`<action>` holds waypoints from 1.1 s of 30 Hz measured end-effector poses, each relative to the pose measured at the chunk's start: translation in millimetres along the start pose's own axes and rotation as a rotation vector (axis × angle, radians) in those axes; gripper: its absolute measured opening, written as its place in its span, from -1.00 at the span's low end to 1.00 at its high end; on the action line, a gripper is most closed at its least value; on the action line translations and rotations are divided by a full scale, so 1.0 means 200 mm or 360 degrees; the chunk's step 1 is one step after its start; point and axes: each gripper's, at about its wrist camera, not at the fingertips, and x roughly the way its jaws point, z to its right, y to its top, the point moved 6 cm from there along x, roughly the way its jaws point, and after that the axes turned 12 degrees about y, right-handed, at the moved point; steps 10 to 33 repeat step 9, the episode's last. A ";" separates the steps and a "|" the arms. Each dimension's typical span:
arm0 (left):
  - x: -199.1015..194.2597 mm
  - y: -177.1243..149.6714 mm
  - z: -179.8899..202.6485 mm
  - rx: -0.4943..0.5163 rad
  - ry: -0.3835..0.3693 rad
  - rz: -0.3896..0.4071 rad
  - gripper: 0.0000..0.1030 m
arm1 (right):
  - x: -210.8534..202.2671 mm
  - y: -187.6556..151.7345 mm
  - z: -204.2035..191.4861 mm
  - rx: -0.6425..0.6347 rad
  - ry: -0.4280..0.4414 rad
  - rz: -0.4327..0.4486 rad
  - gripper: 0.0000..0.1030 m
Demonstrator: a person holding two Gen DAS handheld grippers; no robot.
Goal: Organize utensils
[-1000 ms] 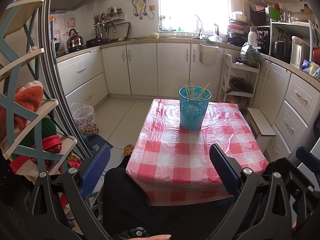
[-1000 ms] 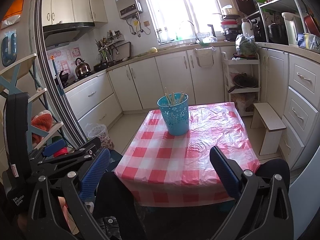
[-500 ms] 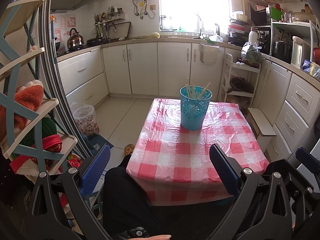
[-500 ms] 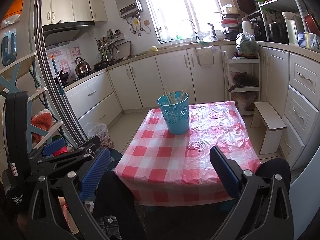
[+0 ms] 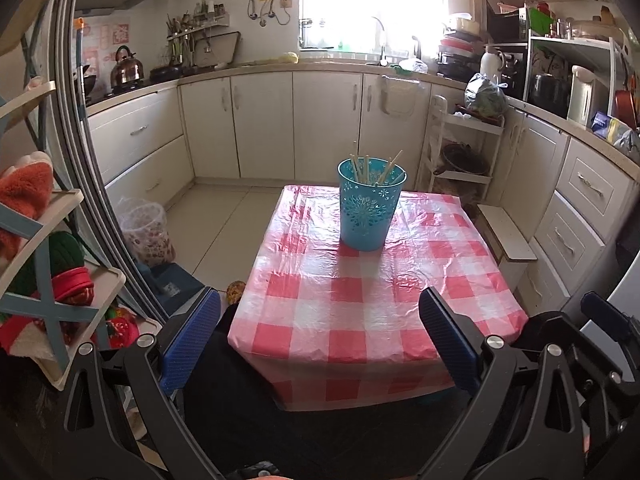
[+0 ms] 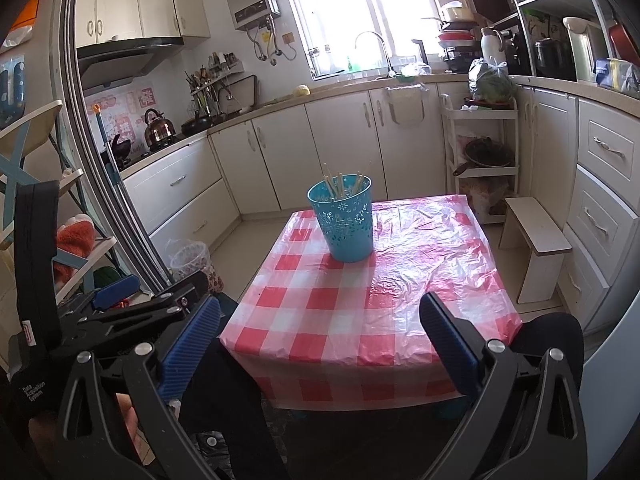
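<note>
A turquoise perforated holder (image 5: 370, 205) stands upright on the far half of a small table with a red-and-white checked cloth (image 5: 360, 300). Several wooden chopsticks (image 5: 366, 168) stick out of it. It also shows in the right wrist view (image 6: 345, 220), with the chopsticks (image 6: 340, 184). My left gripper (image 5: 320, 340) is open and empty, held back from the table's near edge. My right gripper (image 6: 318, 344) is open and empty, also short of the near edge. The left gripper's body shows at the left of the right wrist view (image 6: 120, 312).
A wooden stool (image 6: 534, 248) stands right of the table. White cabinets (image 5: 320, 128) line the back and right walls. A bagged bin (image 5: 146, 232) and a shelf rack (image 5: 44, 272) stand at left. My dark trousers (image 5: 240, 420) are under the near edge.
Both grippers have shifted only slightly; the views have drifted a little. The holder and chopsticks have not moved.
</note>
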 end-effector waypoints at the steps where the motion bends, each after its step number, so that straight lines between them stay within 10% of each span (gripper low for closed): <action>1: 0.02 0.00 0.01 0.0006 0.0010 -0.0006 0.85 | 0.01 0.00 0.02 0.0003 -0.0015 -0.0005 0.86; 9: 0.33 0.02 0.05 0.0000 -0.0026 -0.0169 0.85 | 0.22 0.02 0.22 0.0046 -0.0131 -0.0075 0.86; 33: 0.33 0.02 0.05 0.0000 -0.0026 -0.0169 0.85 | 0.22 0.02 0.22 0.0046 -0.0131 -0.0075 0.86</action>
